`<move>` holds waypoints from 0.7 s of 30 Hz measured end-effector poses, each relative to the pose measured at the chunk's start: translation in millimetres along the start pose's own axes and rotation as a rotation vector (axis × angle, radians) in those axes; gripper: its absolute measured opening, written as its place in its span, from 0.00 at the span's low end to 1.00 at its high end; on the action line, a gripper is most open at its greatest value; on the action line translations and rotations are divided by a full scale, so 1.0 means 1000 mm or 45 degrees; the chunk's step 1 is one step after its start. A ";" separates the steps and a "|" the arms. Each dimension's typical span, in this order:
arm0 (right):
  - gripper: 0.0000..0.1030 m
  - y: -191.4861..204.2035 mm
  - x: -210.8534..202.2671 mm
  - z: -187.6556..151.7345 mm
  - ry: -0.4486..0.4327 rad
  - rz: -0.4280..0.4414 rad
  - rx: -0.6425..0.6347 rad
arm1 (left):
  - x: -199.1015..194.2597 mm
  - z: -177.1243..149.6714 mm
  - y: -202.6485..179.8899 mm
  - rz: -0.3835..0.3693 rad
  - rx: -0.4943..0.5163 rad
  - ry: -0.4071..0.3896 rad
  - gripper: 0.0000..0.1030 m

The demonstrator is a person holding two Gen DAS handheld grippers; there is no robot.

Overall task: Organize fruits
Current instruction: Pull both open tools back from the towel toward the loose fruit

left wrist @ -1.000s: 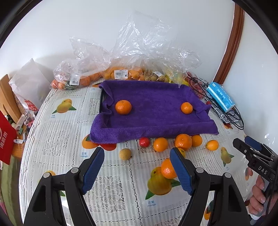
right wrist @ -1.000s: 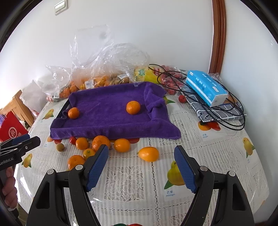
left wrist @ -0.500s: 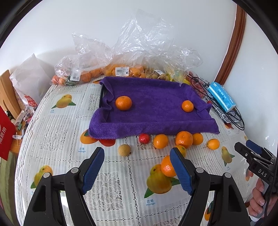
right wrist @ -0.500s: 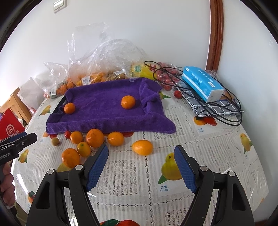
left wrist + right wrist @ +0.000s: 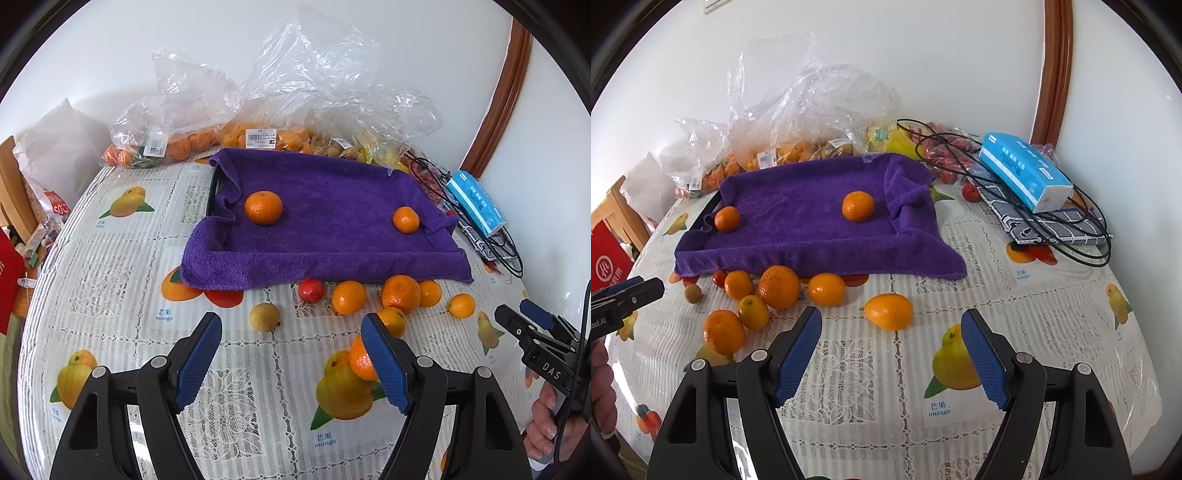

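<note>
A purple towel (image 5: 332, 206) (image 5: 812, 218) lines a tray at the back of the table, and two oranges (image 5: 263, 207) (image 5: 406, 220) lie on it. Several loose fruits sit in front of its near edge: oranges (image 5: 348, 297) (image 5: 778, 287), a red fruit (image 5: 311, 290), a small tan fruit (image 5: 264, 317) and an oval kumquat (image 5: 888, 311). My left gripper (image 5: 291, 343) hovers open above the cloth, the tan fruit just beyond its gap. My right gripper (image 5: 891, 338) is open too, with the kumquat just ahead of its fingers. Nothing is held.
Clear plastic bags of fruit (image 5: 258, 110) pile up behind the tray by the wall. A blue tissue pack (image 5: 1025, 171), black cables (image 5: 1071, 236) and a checked pouch sit at the right. A wooden chair and red bag (image 5: 609, 266) stand past the left table edge.
Both views have shifted slightly closer to the table, so the loose fruits sit lower and nearer the fingers. Neither gripper's jaws have changed, and no fruit has moved.
</note>
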State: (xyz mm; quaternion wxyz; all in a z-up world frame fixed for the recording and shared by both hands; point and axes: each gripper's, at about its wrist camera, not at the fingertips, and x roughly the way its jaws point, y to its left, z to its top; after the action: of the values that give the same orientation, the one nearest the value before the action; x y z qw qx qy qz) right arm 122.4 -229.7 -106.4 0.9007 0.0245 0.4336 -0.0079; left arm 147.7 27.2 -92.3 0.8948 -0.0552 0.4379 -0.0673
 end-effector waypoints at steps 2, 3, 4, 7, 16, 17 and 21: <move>0.76 -0.001 0.004 -0.001 0.005 -0.002 -0.004 | 0.003 0.001 0.002 0.002 -0.010 0.000 0.74; 0.76 -0.001 0.006 -0.001 0.009 -0.002 -0.003 | 0.005 0.001 0.004 -0.001 -0.020 0.001 0.74; 0.76 -0.002 0.009 -0.001 0.015 -0.002 0.001 | 0.006 0.001 0.005 -0.001 -0.026 0.004 0.74; 0.76 -0.006 0.013 -0.001 0.035 0.022 0.031 | 0.011 0.002 0.007 0.000 -0.041 0.015 0.74; 0.76 -0.012 0.020 0.001 0.026 0.013 0.038 | 0.018 0.009 0.011 -0.002 -0.072 0.011 0.74; 0.76 -0.013 0.021 0.000 0.029 0.010 0.040 | 0.018 0.010 0.011 -0.003 -0.072 0.008 0.74; 0.76 -0.019 0.023 -0.002 0.037 0.012 0.048 | 0.021 0.011 0.010 0.004 -0.070 0.005 0.74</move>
State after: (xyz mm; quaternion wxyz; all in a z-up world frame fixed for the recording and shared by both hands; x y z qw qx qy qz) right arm 134.0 -247.9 -126.4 0.8938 0.0436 0.4461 -0.0113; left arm 170.3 34.1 -103.7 0.8922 -0.0789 0.4415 -0.0540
